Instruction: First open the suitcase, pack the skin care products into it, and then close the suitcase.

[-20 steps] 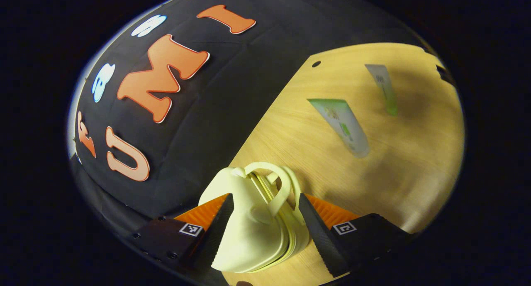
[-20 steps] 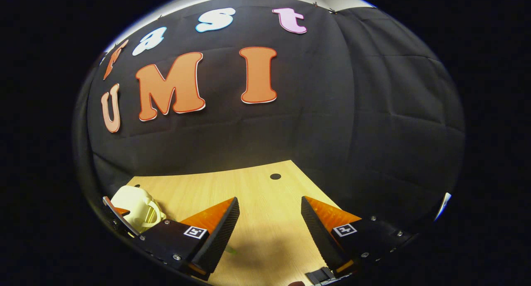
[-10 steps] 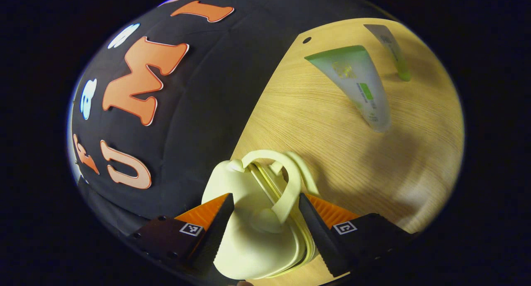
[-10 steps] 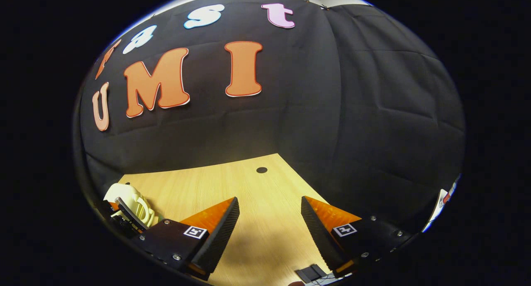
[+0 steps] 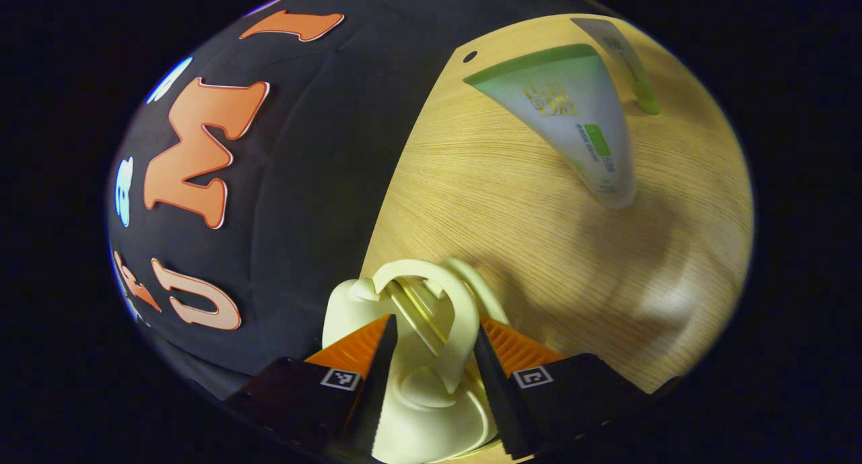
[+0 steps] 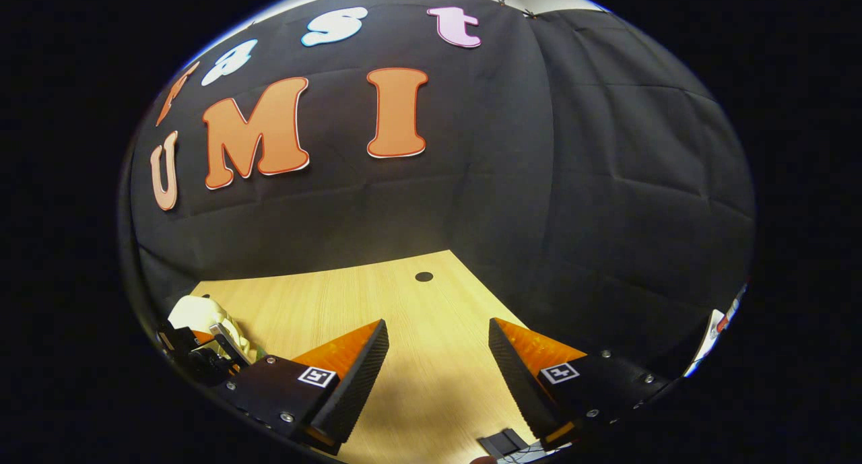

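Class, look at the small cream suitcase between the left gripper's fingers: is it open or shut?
Shut. In the left gripper view the suitcase shows both shells meeting along the seam under its handle, with no gap.

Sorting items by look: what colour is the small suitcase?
Pale cream-yellow; the suitcase shows best in the left gripper view.

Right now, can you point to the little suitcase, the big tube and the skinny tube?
Suitcase (image 5: 350, 309): left gripper view, its cream shell.
Big tube (image 5: 572, 124): left gripper view, middle of its body.
Skinny tube (image 5: 623, 56): left gripper view, its pale body.
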A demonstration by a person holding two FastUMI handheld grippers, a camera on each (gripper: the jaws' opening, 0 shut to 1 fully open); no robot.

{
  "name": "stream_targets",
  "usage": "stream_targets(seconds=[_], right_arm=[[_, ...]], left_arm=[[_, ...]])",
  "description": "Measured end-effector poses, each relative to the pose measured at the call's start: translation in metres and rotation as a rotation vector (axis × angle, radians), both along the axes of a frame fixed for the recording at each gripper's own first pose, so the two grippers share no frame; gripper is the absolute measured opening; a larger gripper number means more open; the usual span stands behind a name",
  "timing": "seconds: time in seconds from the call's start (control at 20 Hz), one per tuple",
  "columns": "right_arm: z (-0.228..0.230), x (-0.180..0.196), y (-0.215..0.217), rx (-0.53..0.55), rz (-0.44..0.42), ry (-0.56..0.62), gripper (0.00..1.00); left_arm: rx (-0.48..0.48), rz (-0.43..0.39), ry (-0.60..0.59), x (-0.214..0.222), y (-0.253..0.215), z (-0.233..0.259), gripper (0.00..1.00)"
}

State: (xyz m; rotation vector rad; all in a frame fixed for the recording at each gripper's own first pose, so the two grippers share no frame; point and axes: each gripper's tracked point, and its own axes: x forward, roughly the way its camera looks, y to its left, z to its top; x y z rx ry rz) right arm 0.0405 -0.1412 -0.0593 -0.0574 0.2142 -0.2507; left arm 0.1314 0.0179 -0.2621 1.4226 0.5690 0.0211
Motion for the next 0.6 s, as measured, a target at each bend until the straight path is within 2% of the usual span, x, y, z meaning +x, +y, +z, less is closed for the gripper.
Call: stream_targets(seconds=[0.05,0.15,0.25,0.3,0.5,0.6], right_arm=[[0.000,0.000,0.000,0.001,-0.001,0.000,0.95],[-0.001,-0.001,-0.001,0.009,-0.004,0.003,0.95],[0.000,-0.001,0.000,0.013,0.002,-0.001,0.95],[0.001,-0.002,0.000,0.009,0.005,-0.001,0.95],[0.001,-0.001,0.006,0.004,0.024,-0.006,0.95],[0.001,0.000,0.014,0.018,0.037,-0.008,0.95]], left_arm=[[0.009,0.020,0.028,0.001,0.005,-0.008,0.66],[0.029,0.019,0.101,-0.001,0.001,-0.018,0.22],[0.003,0.028,0.124,-0.003,-0.001,-0.015,0.17],[-0.036,0.037,0.098,-0.005,-0.004,-0.011,0.09],[-0.231,0.094,0.094,-0.009,-0.012,-0.001,0.08],[-0.359,0.110,0.084,-0.013,-0.020,0.008,0.08]])
